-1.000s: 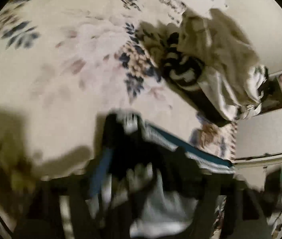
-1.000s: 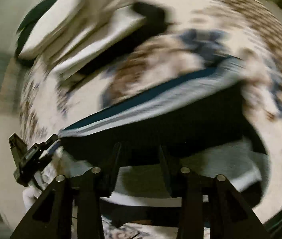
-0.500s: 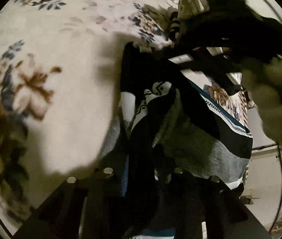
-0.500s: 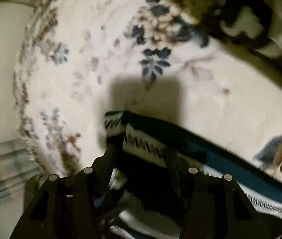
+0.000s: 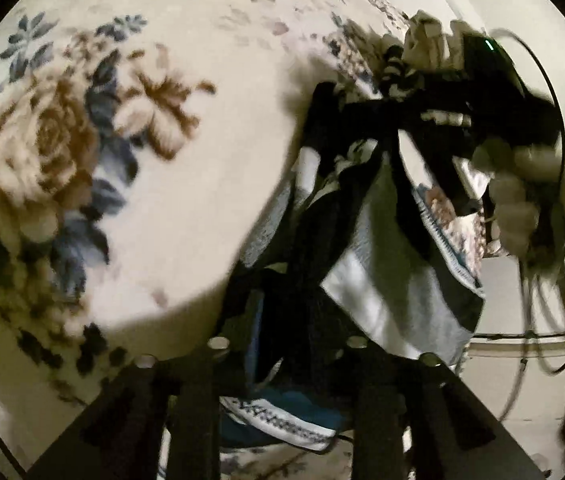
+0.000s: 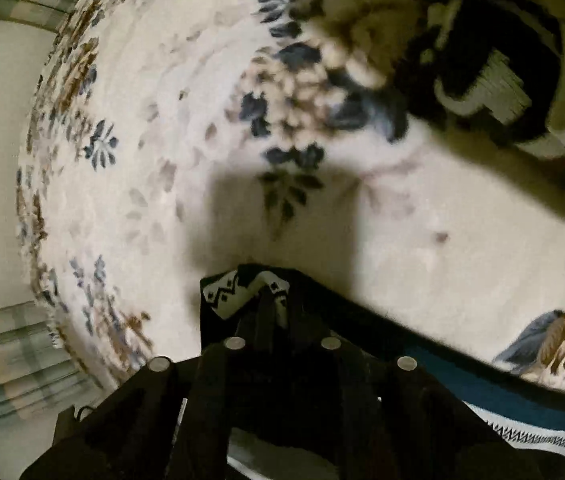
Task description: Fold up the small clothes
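A small black, grey and teal garment (image 5: 366, 280) with a white zigzag waistband hangs between my two grippers above a floral blanket (image 5: 142, 184). My left gripper (image 5: 286, 344) is shut on one end of it, and cloth bunches between its fingers. My right gripper (image 6: 278, 320) is shut on the patterned waistband corner (image 6: 238, 292), and it also shows in the left wrist view (image 5: 422, 136) at the upper right, held by a gloved hand (image 5: 514, 208). The teal band (image 6: 502, 404) trails off to the right.
A pile of unfolded clothes, with a black-and-white striped piece (image 5: 398, 76) and pale cloth (image 6: 494, 80), lies on the blanket's far side. A plaid cloth (image 6: 6, 352) lies beyond the blanket edge. Cables (image 5: 538, 320) hang at the right over a pale floor.
Both grippers have lifted and swung the garment over the blanket. The right gripper has come in close to the left one, so the garment now hangs doubled between them.
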Action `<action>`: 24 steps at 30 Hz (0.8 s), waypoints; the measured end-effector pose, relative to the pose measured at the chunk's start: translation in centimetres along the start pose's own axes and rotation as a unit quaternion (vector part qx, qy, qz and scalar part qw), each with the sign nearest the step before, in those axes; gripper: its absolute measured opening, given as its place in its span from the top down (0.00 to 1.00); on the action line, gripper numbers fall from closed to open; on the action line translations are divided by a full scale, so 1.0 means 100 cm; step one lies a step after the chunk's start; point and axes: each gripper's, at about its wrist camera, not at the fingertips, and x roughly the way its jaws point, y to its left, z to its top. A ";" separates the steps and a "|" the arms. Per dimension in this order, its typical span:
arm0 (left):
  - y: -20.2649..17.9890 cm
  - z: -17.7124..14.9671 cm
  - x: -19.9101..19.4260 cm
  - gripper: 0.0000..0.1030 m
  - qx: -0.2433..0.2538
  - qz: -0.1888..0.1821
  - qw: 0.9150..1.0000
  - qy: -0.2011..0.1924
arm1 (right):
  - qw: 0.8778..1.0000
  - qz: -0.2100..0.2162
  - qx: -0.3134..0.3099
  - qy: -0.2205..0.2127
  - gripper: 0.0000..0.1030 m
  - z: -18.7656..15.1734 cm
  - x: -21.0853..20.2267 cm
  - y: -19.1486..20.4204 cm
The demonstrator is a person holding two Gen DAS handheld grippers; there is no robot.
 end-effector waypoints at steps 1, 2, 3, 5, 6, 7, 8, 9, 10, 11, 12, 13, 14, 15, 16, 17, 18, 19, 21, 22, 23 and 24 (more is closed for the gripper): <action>-0.003 0.000 -0.005 0.70 0.002 -0.003 1.000 -0.002 | 1.000 0.007 -0.002 -0.009 0.67 -0.005 -0.007 -0.001; -0.007 0.001 -0.011 0.53 0.007 0.000 1.000 -0.002 | 1.000 0.009 -0.003 -0.022 0.47 -0.013 -0.018 -0.003; -0.008 0.001 -0.013 0.30 0.010 0.007 1.000 -0.002 | 0.999 0.011 -0.002 -0.039 0.40 -0.023 -0.031 -0.006; -0.011 -0.002 -0.017 0.25 0.014 0.014 1.000 0.000 | 0.997 0.025 0.006 -0.068 0.31 -0.049 -0.056 -0.016; -0.010 -0.004 -0.017 0.25 0.014 0.013 1.000 0.004 | 0.996 0.028 0.016 -0.081 0.31 -0.064 -0.067 -0.024; -0.010 -0.006 -0.014 0.25 0.014 0.021 1.000 0.012 | 0.994 0.031 0.032 -0.096 0.31 -0.086 -0.080 -0.037; -0.010 -0.008 -0.008 0.25 0.015 0.035 0.999 0.022 | 0.993 0.034 0.047 -0.106 0.31 -0.103 -0.089 -0.047; -0.009 -0.010 -0.003 0.25 0.015 0.040 0.999 0.029 | 0.990 0.038 0.073 -0.117 0.31 -0.128 -0.099 -0.065; -0.008 -0.012 0.003 0.25 0.018 0.048 0.998 0.033 | 0.986 0.041 0.103 -0.123 0.31 -0.154 -0.106 -0.083; -0.009 -0.015 0.010 0.26 0.025 0.069 0.997 0.032 | 0.983 0.043 0.127 -0.127 0.31 -0.174 -0.110 -0.098; -0.009 -0.016 0.013 0.27 0.029 0.071 0.997 0.032 | 0.978 0.042 0.159 -0.131 0.31 -0.202 -0.114 -0.119; -0.010 -0.020 0.019 0.27 0.037 0.077 0.996 0.031 | 0.972 0.036 0.188 -0.133 0.31 -0.228 -0.116 -0.137; -0.010 -0.024 0.021 0.31 0.037 0.079 0.996 0.031 | 0.967 0.027 0.216 -0.134 0.31 -0.253 -0.118 -0.154; -0.009 -0.027 0.023 0.34 0.034 0.082 0.996 0.034 | 0.959 0.017 0.250 -0.136 0.31 -0.284 -0.120 -0.173; -0.009 -0.031 0.025 0.35 0.029 0.087 0.995 0.036 | 0.950 0.011 0.279 -0.138 0.31 -0.310 -0.122 -0.190; -0.008 -0.035 0.025 0.35 0.024 0.089 0.995 0.038 | 0.943 0.006 0.301 -0.140 0.31 -0.331 -0.124 -0.202; -0.008 -0.037 0.024 0.34 0.019 0.091 0.995 0.038 | 0.933 0.002 0.330 -0.142 0.31 -0.357 -0.126 -0.216; -0.007 -0.041 0.020 0.34 0.009 0.096 0.995 0.037 | 0.925 0.003 0.352 -0.143 0.31 -0.377 -0.126 -0.226; -0.006 -0.047 0.011 0.34 -0.008 0.095 0.995 0.034 | 0.914 0.025 0.380 -0.137 0.31 -0.410 -0.117 -0.234; -0.006 -0.051 0.004 0.34 -0.017 0.099 0.995 0.028 | 0.914 0.041 0.382 -0.130 0.31 -0.417 -0.109 -0.230; -0.005 -0.051 0.001 0.33 -0.022 0.100 0.994 0.024 | 0.916 0.061 0.378 -0.119 0.31 -0.420 -0.098 -0.224; -0.005 -0.054 -0.004 0.32 -0.024 0.102 0.994 0.019 | 0.918 0.087 0.371 -0.107 0.31 -0.420 -0.083 -0.212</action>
